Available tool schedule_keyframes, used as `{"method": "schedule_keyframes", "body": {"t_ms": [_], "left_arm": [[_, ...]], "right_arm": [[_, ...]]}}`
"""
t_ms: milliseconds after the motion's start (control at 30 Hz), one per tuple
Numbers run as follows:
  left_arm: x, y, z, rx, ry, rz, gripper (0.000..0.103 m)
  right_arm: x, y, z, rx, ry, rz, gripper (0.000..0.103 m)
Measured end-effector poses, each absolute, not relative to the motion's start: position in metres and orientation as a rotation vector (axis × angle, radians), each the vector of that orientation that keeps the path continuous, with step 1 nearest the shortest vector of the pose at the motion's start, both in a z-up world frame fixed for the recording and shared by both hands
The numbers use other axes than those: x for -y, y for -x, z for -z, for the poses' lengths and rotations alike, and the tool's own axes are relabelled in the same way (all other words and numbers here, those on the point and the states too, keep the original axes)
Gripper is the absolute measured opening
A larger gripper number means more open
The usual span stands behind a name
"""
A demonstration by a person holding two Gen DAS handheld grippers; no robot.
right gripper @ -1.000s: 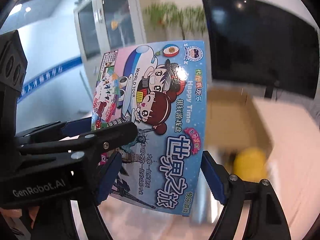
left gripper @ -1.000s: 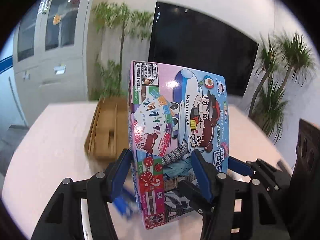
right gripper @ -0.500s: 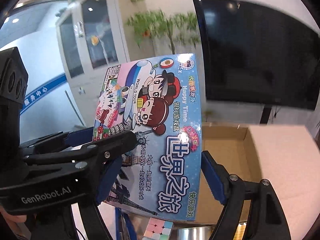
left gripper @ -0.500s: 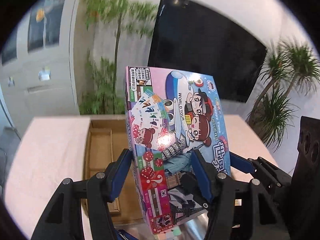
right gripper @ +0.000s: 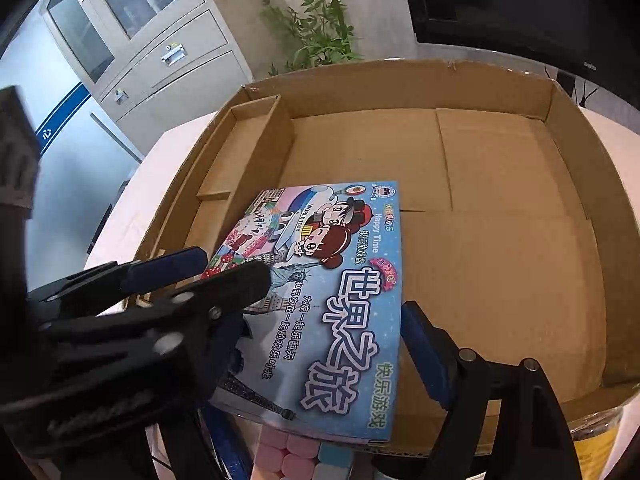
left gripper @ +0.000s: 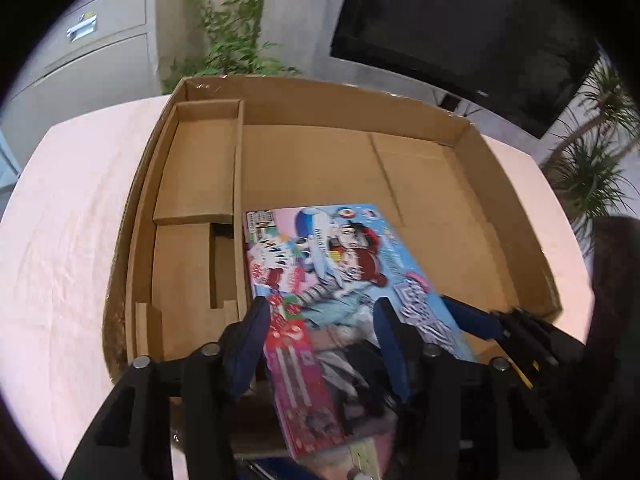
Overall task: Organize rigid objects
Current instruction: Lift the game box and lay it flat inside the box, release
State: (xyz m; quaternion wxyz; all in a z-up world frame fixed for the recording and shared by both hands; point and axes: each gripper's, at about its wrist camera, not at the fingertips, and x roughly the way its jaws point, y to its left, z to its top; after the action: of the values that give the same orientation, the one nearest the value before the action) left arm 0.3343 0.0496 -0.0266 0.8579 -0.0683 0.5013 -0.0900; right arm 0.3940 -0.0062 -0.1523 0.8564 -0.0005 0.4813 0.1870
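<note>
Both grippers grasp one board game box [right gripper: 320, 296], held tilted over the near edge of an open cardboard box [left gripper: 420, 184] on the pale counter [left gripper: 68, 232].

The left gripper [left gripper: 320, 332] has its jaws clenched on the game box's long sides at lower centre of its view; the lower end of the box is blurred and cut off behind the gripper body.

The right gripper [right gripper: 320, 320] grips the same box, its left finger hidden behind the other gripper.

Pastel cube blocks [right gripper: 296, 456] at the bottom edge are partly covered.

A yellow item at lower right is cut off, unidentifiable.
</note>
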Motion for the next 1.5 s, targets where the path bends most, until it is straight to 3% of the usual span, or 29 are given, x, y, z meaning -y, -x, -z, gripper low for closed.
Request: {"method": "schedule_keyframes", "body": {"t_ms": [333, 700, 900, 1500], "left_arm": [[-0.079, -0.275, -0.020, -0.944, 0.145, 0.126, 0.052], [-0.086, -0.298, 0.038, -1.087, 0.392, 0.240, 0.051], [-0.071, -0.301, 0.036, -1.069, 0.278, 0.197, 0.049], [-0.062, -0.277, 0.025, -0.871, 0.148, 0.189, 0.049]], "right_arm": [[0.028, -0.387, 0.118, -1.035, -0.019, -0.429, 0.080], [0.043, -0.370, 0.098, -1.111, -0.087, -0.525, 0.073], [0.041, -0.402, 0.118, -1.202, -0.135, -0.539, 0.070], [0.046, -0.352, 0.081, -0.931, 0.027, -0.495, 0.061]]}}
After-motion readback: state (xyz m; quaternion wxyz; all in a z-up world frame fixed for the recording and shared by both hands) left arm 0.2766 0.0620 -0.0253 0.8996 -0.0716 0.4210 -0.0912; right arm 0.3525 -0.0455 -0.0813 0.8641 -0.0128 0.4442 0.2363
